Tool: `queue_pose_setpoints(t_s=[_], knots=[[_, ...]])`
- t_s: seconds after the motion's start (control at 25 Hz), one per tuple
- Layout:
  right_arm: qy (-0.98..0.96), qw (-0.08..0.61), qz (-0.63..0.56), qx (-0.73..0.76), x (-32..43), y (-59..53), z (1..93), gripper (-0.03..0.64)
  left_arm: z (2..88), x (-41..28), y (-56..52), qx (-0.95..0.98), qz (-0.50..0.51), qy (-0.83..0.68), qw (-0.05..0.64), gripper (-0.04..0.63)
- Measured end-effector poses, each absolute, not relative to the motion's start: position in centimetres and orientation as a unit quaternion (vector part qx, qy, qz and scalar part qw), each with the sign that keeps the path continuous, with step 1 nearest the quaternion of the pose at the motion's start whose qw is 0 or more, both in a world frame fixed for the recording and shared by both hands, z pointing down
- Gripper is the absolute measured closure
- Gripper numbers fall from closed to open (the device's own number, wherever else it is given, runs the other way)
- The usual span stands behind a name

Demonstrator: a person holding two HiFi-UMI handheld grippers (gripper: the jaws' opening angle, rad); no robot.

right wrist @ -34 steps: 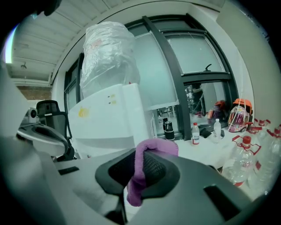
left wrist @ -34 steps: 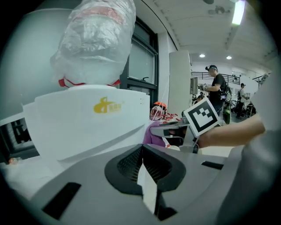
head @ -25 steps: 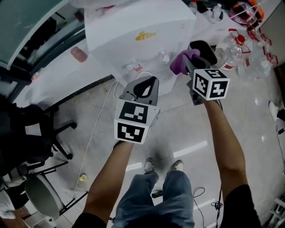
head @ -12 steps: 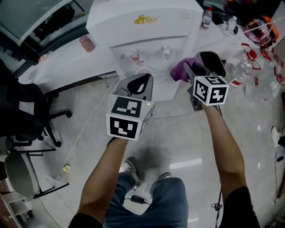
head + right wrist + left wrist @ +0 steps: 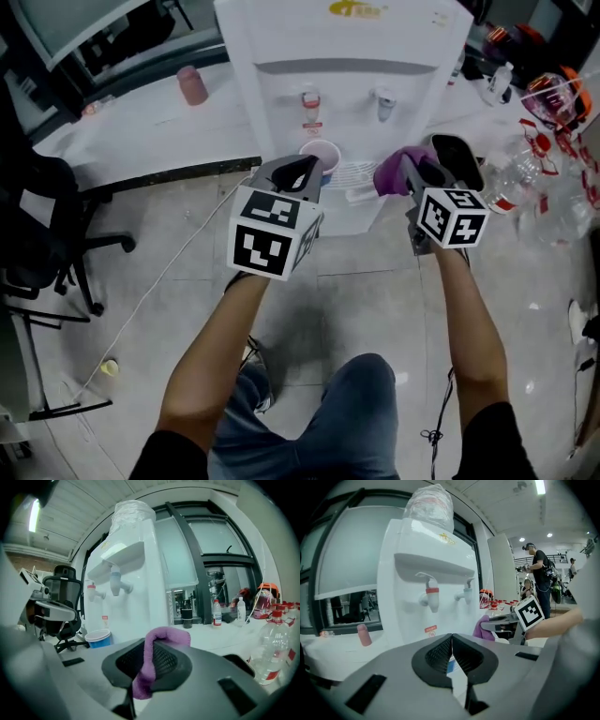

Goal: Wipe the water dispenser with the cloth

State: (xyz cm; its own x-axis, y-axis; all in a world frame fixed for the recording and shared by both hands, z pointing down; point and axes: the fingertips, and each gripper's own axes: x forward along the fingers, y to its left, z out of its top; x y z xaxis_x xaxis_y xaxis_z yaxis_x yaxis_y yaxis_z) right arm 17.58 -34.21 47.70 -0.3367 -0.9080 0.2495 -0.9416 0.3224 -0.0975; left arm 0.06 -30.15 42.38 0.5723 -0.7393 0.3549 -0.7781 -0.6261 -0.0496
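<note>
A white water dispenser [image 5: 347, 66] stands ahead with a red tap [image 5: 310, 100] and a pale tap [image 5: 383, 100]; it also fills the left gripper view [image 5: 426, 581] and the right gripper view [image 5: 136, 588]. My right gripper [image 5: 411, 173] is shut on a purple cloth [image 5: 396, 169], just right of the drip tray and short of the dispenser's front. The cloth [image 5: 151, 665] hangs between the pads. My left gripper [image 5: 302, 173] is shut and holds nothing, near a blue-and-white cup [image 5: 320, 156] under the red tap.
A white counter [image 5: 141, 117] with a pink cup [image 5: 191, 84] runs left of the dispenser. Clear bottles with red caps [image 5: 553, 178] crowd the right. A black office chair [image 5: 42, 239] stands at the left, and a white cable [image 5: 159, 281] crosses the floor.
Both grippers and the view have come nearer the dispenser, whose front and taps now face me squarely. The cloth stays in the right gripper.
</note>
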Motion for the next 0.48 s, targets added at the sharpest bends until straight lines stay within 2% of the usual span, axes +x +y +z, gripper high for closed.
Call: queue_pose_setpoints(t_s=[0.48], knots=[[-0.832,0.044,0.049,0.550,15.4,-32.5,44.9,0.584,42.4,-2.3,-30.9,0.877,0.140,-0.459,0.013,0.569]])
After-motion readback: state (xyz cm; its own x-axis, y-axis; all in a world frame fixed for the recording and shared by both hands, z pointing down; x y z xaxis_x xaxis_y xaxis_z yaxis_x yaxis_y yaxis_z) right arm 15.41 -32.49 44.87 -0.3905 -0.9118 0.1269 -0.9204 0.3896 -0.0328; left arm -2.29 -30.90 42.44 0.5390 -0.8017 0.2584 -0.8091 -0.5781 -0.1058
